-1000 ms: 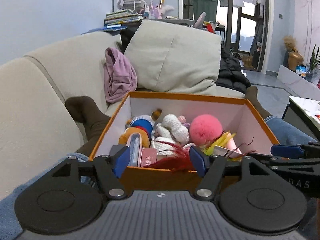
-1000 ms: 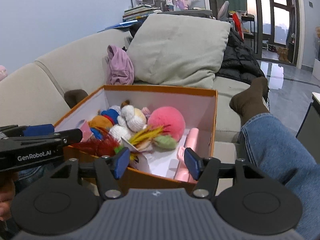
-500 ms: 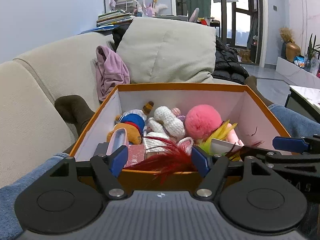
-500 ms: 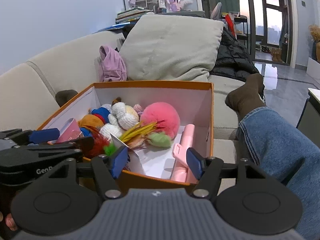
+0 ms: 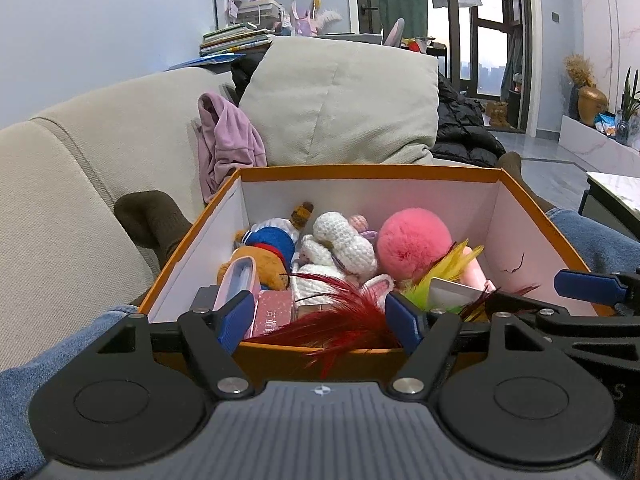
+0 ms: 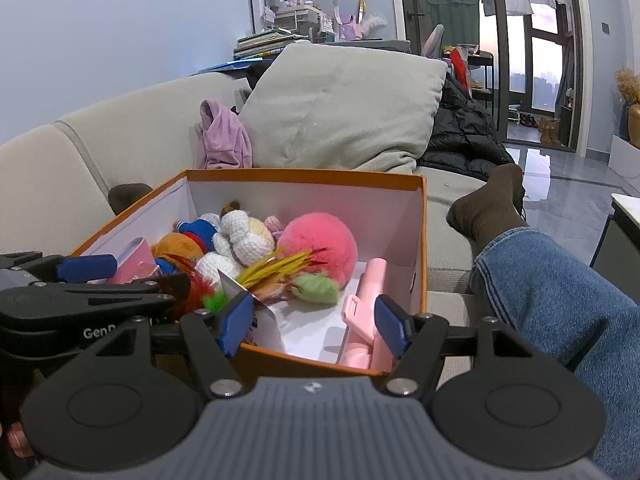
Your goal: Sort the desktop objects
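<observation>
The orange cardboard box with white inner walls sits on the person's lap just ahead of both tools, gathering the loose things in one place: a fluffy pink pompom, white crocheted dolls, a red feather draped over the near rim and a pink plastic handle lying along the right wall. The left tool has just been spreading and stands wide with the feather between its pads but unpinched; the right tool has also been opening and hangs astride the near rim, gripping nothing. Beyond lie a beige sofa, a grey cushion and glazed balcony doors.
</observation>
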